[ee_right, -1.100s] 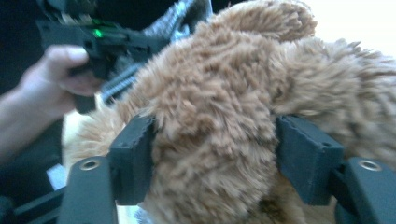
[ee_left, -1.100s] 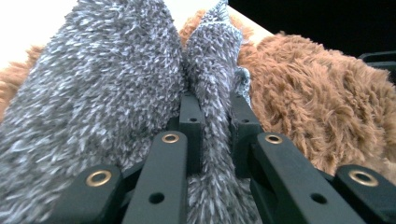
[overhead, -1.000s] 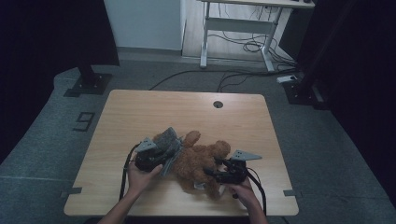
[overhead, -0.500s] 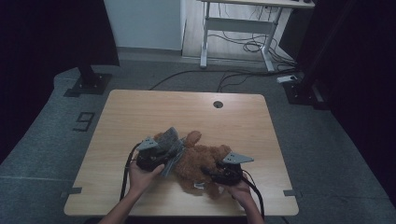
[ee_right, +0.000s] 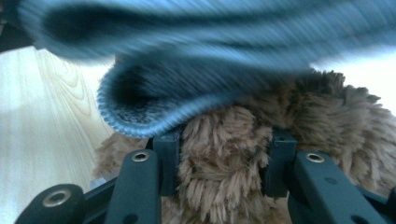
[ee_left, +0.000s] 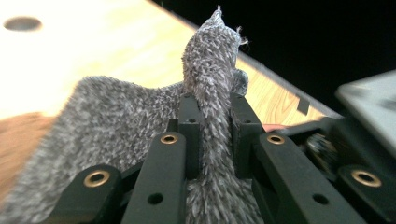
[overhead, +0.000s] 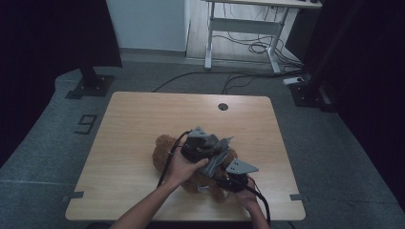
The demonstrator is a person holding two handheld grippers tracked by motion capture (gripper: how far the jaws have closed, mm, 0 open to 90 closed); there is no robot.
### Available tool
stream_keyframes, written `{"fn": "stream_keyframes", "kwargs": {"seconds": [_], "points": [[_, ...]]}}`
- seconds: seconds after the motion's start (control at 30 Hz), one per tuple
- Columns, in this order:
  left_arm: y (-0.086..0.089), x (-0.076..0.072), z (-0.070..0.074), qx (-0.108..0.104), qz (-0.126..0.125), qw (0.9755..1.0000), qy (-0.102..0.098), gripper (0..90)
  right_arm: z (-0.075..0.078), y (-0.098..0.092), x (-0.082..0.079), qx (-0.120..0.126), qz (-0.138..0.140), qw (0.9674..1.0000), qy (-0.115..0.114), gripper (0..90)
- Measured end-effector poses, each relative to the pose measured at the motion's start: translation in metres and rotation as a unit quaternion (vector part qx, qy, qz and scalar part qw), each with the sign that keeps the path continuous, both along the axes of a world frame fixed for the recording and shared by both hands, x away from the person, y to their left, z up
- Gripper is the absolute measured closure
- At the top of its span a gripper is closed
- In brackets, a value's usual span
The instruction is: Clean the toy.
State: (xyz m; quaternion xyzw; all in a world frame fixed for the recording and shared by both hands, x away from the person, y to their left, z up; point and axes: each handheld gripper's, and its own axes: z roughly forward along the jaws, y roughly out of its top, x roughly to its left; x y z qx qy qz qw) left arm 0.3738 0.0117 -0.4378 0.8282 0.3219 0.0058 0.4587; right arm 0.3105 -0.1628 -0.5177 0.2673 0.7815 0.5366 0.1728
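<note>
A brown plush teddy bear (overhead: 164, 151) lies on the wooden table (overhead: 129, 129), near its front middle. My left gripper (overhead: 206, 147) hangs over the bear, shut on a fold of grey fuzzy cloth (overhead: 218, 158) that drapes across it. In the left gripper view the cloth (ee_left: 210, 84) stands up pinched in that gripper (ee_left: 212, 119). My right gripper (overhead: 234, 180) is at the bear's front right side, shut on a limb of brown fur (ee_right: 224, 149). The grey cloth (ee_right: 187, 84) hangs blurred just above the right gripper (ee_right: 224, 158).
A round cable hole (overhead: 222, 106) sits near the table's far edge. Tape marks (overhead: 296, 197) lie at the front corners. A floor mark "9" (overhead: 86, 123) is to the left. A white desk frame (overhead: 241, 33) with cables and black stands (overhead: 90, 81) are behind.
My left gripper has carried the grey cloth from the bear's left side to the right, over the bear. The right gripper has stayed on the bear, shifting slightly toward the front edge.
</note>
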Motion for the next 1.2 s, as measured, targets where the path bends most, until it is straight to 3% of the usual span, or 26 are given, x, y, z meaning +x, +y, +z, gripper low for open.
{"fn": "stream_keyframes", "kwargs": {"seconds": [0.07,0.13,0.3,0.4,0.53,0.63,0.77,0.9,1.03,1.2], "points": [[-0.004,0.005,-0.012,0.017,0.007,0.9998,0.013,78.0,0.000,0.001,-0.001,-0.012,-0.002,0.9999,-0.010,59.7],[0.001,0.006,-0.018,0.009,0.008,0.9997,0.021,78.4,-0.001,0.002,-0.002,-0.028,-0.002,0.9995,-0.015,60.2],[0.019,-0.002,-0.014,0.001,0.023,0.9997,0.005,78.4,-0.001,0.004,-0.004,-0.033,0.002,0.9993,-0.020,60.6],[0.041,0.000,-0.014,-0.014,0.043,0.9989,0.007,78.3,-0.001,0.003,-0.003,-0.028,0.000,0.9995,-0.014,60.8],[0.074,0.001,-0.014,-0.016,0.073,0.9972,-0.002,78.4,-0.002,0.001,-0.002,-0.019,-0.001,0.9998,-0.008,60.9],[0.104,0.004,-0.016,-0.017,0.101,0.9948,-0.005,78.3,-0.003,-0.001,0.000,-0.013,-0.001,0.9999,-0.002,60.9],[0.145,0.010,-0.021,-0.039,0.141,0.9891,0.008,78.3,-0.004,-0.002,0.000,-0.009,-0.002,1.0000,0.001,60.9],[0.175,0.014,-0.028,-0.065,0.159,0.9848,0.026,78.3,-0.004,-0.002,0.001,-0.004,-0.002,1.0000,0.002,60.9],[0.191,0.017,-0.034,-0.073,0.172,0.9818,0.037,78.3,-0.005,-0.003,0.001,-0.002,-0.003,1.0000,0.003,60.9],[0.201,0.017,-0.039,-0.058,0.194,0.9787,0.035,78.8,-0.005,-0.003,0.001,0.001,-0.004,1.0000,0.003,60.9]]}}
